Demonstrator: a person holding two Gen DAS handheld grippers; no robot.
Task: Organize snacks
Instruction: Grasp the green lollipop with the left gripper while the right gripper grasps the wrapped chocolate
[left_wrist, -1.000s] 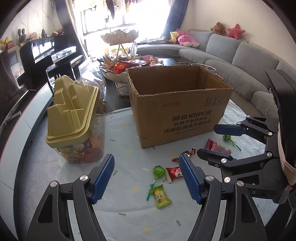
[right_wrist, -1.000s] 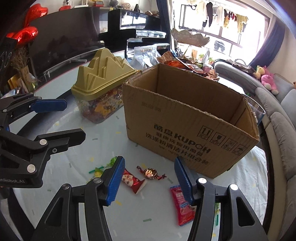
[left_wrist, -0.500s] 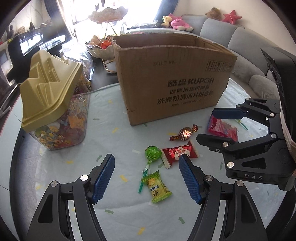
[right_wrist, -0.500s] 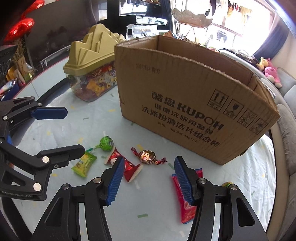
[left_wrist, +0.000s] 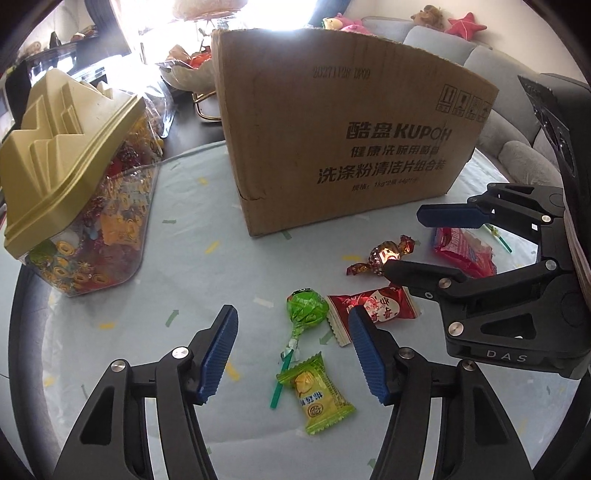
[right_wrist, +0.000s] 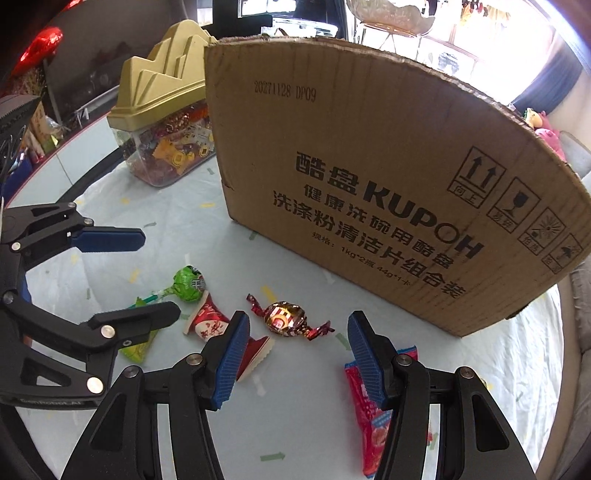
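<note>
Loose snacks lie on the pale tablecloth before an open cardboard box (left_wrist: 343, 147) (right_wrist: 369, 177). My left gripper (left_wrist: 291, 350) is open, low over a green lollipop (left_wrist: 306, 306) and a yellow-green candy packet (left_wrist: 317, 395). A red-and-white candy packet (left_wrist: 373, 306) lies by its right finger. My right gripper (right_wrist: 295, 354) is open, low over a gold-red twist-wrapped candy (right_wrist: 286, 319). A red snack packet (right_wrist: 369, 406) lies under its right finger. The lollipop (right_wrist: 188, 284) and red-white packet (right_wrist: 210, 321) also show to its left. The left gripper (right_wrist: 147, 273) shows in the right wrist view and the right gripper (left_wrist: 406, 243) in the left wrist view.
A clear candy jar with a gold peaked lid (left_wrist: 66, 177) (right_wrist: 166, 110) stands left of the box. A tiered dish of snacks (left_wrist: 184, 66) is behind the box. A grey sofa (left_wrist: 517, 110) lies beyond the round table's right edge.
Both grippers have dropped lower and moved closer to the candies and the box. The jaws stay open. No candy has moved.
</note>
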